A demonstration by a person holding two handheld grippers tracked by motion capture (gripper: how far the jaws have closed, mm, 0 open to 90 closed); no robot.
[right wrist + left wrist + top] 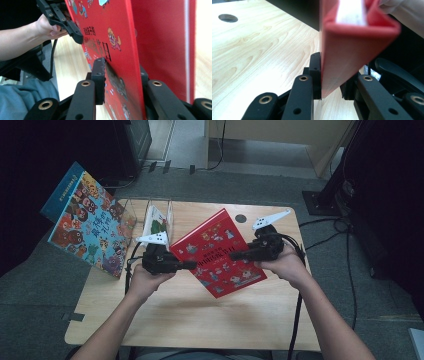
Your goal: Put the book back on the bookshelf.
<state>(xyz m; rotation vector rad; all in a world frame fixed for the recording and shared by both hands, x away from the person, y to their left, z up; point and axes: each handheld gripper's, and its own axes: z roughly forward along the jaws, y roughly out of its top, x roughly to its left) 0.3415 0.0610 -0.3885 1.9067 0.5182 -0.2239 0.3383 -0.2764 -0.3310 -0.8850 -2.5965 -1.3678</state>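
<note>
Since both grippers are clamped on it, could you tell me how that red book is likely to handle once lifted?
The red book looks hardbound, so it should stay stiff between the left gripper and the right gripper. Its glossy cover may slip in the jaws. Held by opposite edges, it could fall open if one side lets go.

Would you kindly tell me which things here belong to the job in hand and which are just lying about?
In hand:
red book
left tool, shut on its edge
right tool, shut on its opposite edge

Lying about:
blue picture book, leaning at the table's left
clear rack holding a thin book
wooden table
</note>
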